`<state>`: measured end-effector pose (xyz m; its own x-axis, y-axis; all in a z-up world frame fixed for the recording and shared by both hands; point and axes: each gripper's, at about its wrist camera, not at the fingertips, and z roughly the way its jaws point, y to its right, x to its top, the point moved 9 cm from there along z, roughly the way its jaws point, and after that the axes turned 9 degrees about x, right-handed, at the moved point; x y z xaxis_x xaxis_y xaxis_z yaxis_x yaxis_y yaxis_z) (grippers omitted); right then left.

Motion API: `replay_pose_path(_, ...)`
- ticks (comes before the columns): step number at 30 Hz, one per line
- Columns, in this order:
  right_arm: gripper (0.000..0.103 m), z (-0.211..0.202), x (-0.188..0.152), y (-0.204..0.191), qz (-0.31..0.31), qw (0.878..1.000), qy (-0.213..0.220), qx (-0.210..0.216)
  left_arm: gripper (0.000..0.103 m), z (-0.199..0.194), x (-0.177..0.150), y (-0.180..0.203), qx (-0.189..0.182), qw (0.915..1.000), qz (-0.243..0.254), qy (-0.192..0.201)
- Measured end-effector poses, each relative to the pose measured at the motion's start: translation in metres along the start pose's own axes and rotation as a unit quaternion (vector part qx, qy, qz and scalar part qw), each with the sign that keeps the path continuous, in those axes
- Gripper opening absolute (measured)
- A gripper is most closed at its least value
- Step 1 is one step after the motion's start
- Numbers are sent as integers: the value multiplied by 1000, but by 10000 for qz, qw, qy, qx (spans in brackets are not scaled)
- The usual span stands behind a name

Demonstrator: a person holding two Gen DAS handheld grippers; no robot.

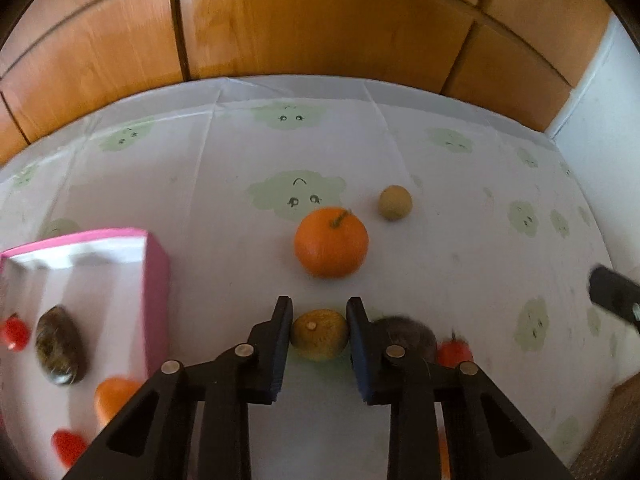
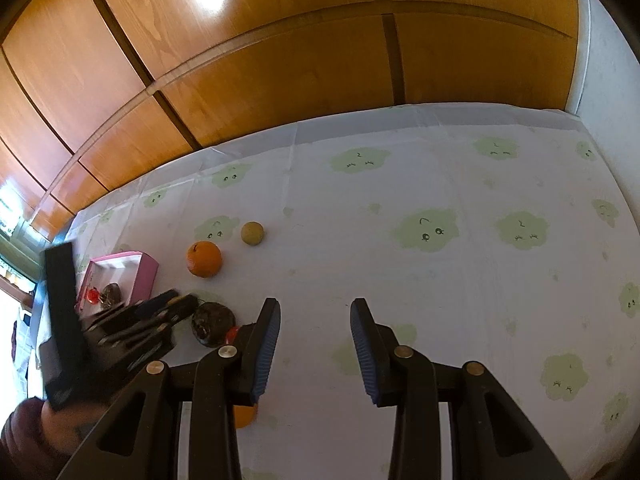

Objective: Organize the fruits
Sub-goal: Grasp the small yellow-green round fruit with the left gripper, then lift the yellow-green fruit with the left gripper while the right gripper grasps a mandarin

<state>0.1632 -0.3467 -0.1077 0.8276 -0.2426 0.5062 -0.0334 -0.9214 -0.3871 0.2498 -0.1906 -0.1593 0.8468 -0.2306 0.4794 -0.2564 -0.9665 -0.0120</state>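
Note:
In the left wrist view my left gripper [image 1: 319, 334] is shut on a small yellow-brown fruit [image 1: 319, 339], low over the tablecloth. A large orange [image 1: 331, 242] and a small tan round fruit [image 1: 395, 202] lie beyond it. A dark fuzzy fruit [image 1: 406, 330] and a small red fruit [image 1: 454, 353] sit just right of the fingers. A pink box [image 1: 156, 272] at left holds a dark oval fruit [image 1: 60, 350], red fruits [image 1: 14, 333] and an orange piece [image 1: 114, 396]. My right gripper [image 2: 314, 320] is open and empty over bare cloth; the left gripper [image 2: 160, 312] shows at its left.
A white tablecloth with green cloud faces [image 1: 296, 194] covers the table. Wooden cabinet doors [image 1: 320, 24] stand along the far edge and a white wall [image 1: 600, 140] at right. An orange fruit [image 2: 244, 416] lies partly hidden under my right gripper's left finger.

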Motion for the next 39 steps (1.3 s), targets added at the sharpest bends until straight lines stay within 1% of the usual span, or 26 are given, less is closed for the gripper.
replay_pose_path(3, 37, -1, 0, 2, 5, 10000, 25, -46, 28, -20, -13, -5, -30, 9999, -34, 136)
replay_pose_path(7, 37, -2, -1, 4, 16, 10000, 33, -85, 28, -43, -42, -3, -48, 9996, 47, 262)
replay_pose_path(11, 37, -1, -2, 6, 18, 9999, 5, -121, 28, -55, -76, 1, -83, 9997, 80, 223)
replay_pose_path(13, 37, 0, -2, 6, 48, 9999, -24, -89, 28, -58, -94, 5, -67, 9997, 116, 225)
replay_pose_path(15, 37, 1, -3, 4, 86, 9999, -59, 48, 28, -57, -109, 10, 19, 9994, 208, 260)
replay_pose_path(16, 37, 1, -4, 3, 104, 9998, -81, 146, 28, -58, -113, 12, 130, 9986, 270, 426)
replay_pose_path(20, 37, 7, -11, -14, 90, 9970, -325, 690, 29, -57, -116, 18, 214, 9960, 424, 756)
replay_pose_path(21, 37, 11, -15, -22, 36, 9951, -474, 865, 29, -56, -116, 18, 231, 9951, 462, 848)
replay_pose_path(24, 37, 18, -25, -36, -177, 9919, -740, 1014, 29, -56, -116, 19, 238, 9930, 476, 1058)
replay_pose_path(26, 37, 25, -36, -48, -330, 9875, -1002, 1169, 30, -56, -118, 19, 245, 9918, 465, 1167)
replay_pose_path(28, 37, 30, -43, -57, -550, 9846, -1151, 1197, 30, -57, -120, 20, 240, 9907, 463, 1254)
replay_pose_path(31, 46, 32, -50, -65, -695, 9807, -1282, 1304, 30, -59, -123, 20, 285, 9893, 526, 1334)
replay_pose_path(32, 49, 33, -51, -66, -723, 9799, -1317, 1314, 30, -59, -124, 20, 290, 9891, 524, 1344)
replay_pose_path(33, 51, 35, -53, -67, -766, 9797, -1349, 1273, 30, -60, -123, 19, 290, 9890, 522, 1350)
replay_pose_path(39, 51, 39, -62, -72, -968, 9753, -1554, 1238, 30, -58, -121, 20, 306, 9882, 531, 1407)
